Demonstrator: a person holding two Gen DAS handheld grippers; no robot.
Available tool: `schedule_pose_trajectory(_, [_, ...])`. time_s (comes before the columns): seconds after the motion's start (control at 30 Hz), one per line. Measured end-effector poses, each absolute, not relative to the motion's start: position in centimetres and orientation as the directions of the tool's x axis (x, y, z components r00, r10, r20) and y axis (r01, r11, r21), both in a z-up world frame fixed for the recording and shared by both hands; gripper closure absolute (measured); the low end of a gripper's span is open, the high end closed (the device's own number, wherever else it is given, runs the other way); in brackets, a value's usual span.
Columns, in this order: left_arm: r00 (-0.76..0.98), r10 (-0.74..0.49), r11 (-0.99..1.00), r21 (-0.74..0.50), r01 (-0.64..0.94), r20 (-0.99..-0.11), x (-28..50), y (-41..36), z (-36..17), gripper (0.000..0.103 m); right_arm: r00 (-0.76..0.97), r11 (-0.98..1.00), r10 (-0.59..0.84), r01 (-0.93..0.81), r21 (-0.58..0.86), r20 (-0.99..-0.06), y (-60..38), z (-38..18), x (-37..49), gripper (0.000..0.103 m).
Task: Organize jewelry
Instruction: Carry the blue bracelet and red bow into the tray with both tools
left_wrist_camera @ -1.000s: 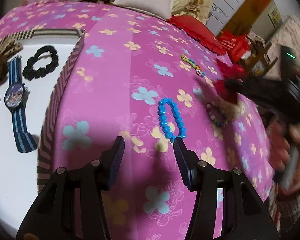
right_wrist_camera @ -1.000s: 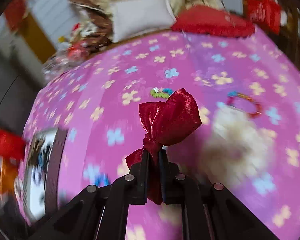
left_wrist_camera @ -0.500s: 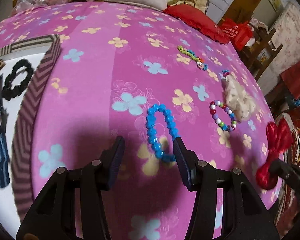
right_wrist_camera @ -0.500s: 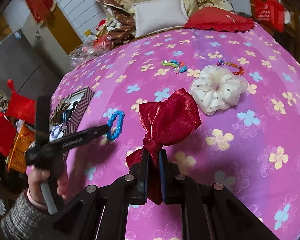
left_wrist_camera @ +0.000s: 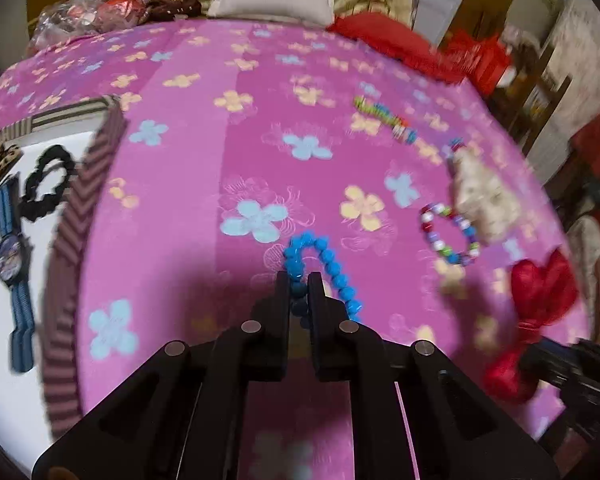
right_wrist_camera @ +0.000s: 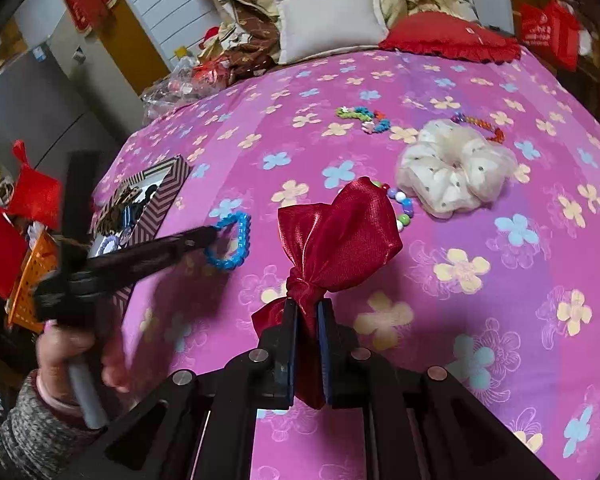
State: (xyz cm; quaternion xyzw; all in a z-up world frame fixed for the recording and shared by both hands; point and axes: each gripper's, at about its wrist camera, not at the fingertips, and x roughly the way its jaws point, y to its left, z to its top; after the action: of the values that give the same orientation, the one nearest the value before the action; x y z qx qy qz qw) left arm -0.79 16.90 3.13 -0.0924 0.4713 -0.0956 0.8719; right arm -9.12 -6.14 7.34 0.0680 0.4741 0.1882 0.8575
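The step in hand is judged to be the pick-up of loose pieces from the bedspread [left_wrist_camera: 204, 128] for placing in the striped box [left_wrist_camera: 72, 232]. The left claw [left_wrist_camera: 299, 280] is seen nearly closed, one side of the blue bead bracelet [left_wrist_camera: 328, 268] being pinched between its fingers; the rest of the loop lies ahead of the tips and to their right, resting on the cloth as far as can be told. The right claw [right_wrist_camera: 307, 308] is closed on the knot of a red satin bow [right_wrist_camera: 340, 228], which is held up above the bedspread.

The box lies well to the left of the left claw, and a watch [left_wrist_camera: 12, 256] and a black scrunchie [left_wrist_camera: 46, 184] are already inside it. The next move is judged to call for a lift and a carry leftward over the box wall, with the grip kept firm (beads slip easily). A white scrunchie [right_wrist_camera: 456, 164] and a multicoloured bead bracelet [left_wrist_camera: 448, 236] remain on the cloth, well apart from the box.
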Motion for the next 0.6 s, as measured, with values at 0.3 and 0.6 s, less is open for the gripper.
schedule_pose_trajectory(0.3, [0.687,-0.243,0.944,-0.329,0.005,-0.685,-7.3,26.2,9.9,0.096,0.48,0.904,0.404,-0.338,0.26,-0.779,-1.8,9.6,-10.7,0.094])
schedule_pose_trajectory(0.6, [0.686,-0.032,0.893,-0.33,-0.307,-0.727,-10.6,38.0,7.4,0.096,0.396,0.819,0.481,-0.522,0.239,-0.782,8.3,11.5,-12.1,0.094])
